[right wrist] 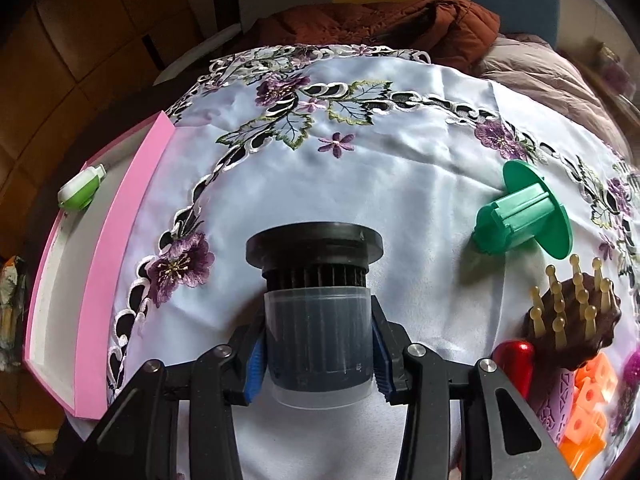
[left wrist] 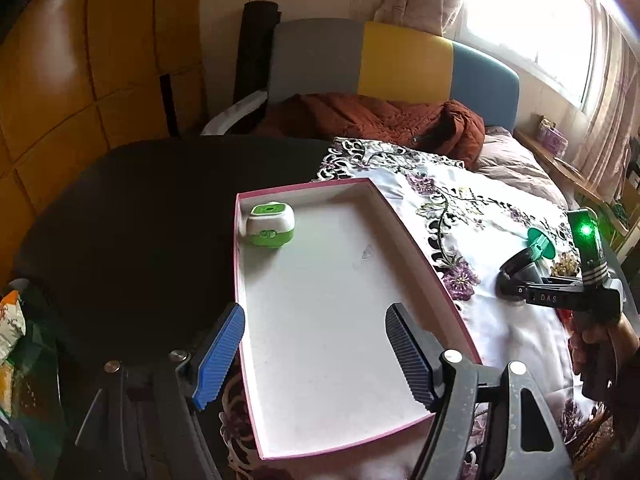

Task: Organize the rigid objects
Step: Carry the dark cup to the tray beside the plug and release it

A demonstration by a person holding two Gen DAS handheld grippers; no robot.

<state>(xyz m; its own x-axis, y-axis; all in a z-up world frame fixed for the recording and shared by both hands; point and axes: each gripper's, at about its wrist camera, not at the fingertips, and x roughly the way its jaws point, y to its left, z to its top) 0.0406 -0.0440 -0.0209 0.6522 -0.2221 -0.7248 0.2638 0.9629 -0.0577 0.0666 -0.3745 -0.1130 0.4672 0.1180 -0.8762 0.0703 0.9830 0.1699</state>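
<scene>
My right gripper is shut on a black cylindrical filter with a clear cap, low over the flowered white cloth. In the left wrist view that right gripper shows at the right, with the filter dark in its jaws. My left gripper stands open over the near end of a pink-rimmed white tray, nothing between its blue pads. A green and white small box lies in the tray's far left corner. In the right wrist view that box sits in the tray at the left. A green plastic spool lies on the cloth to the right.
A brown hairbrush, a red object, orange blocks and a purple piece lie at the cloth's right edge. A rust-coloured jacket is heaped on a chair behind the table. The dark tabletop spreads left of the tray.
</scene>
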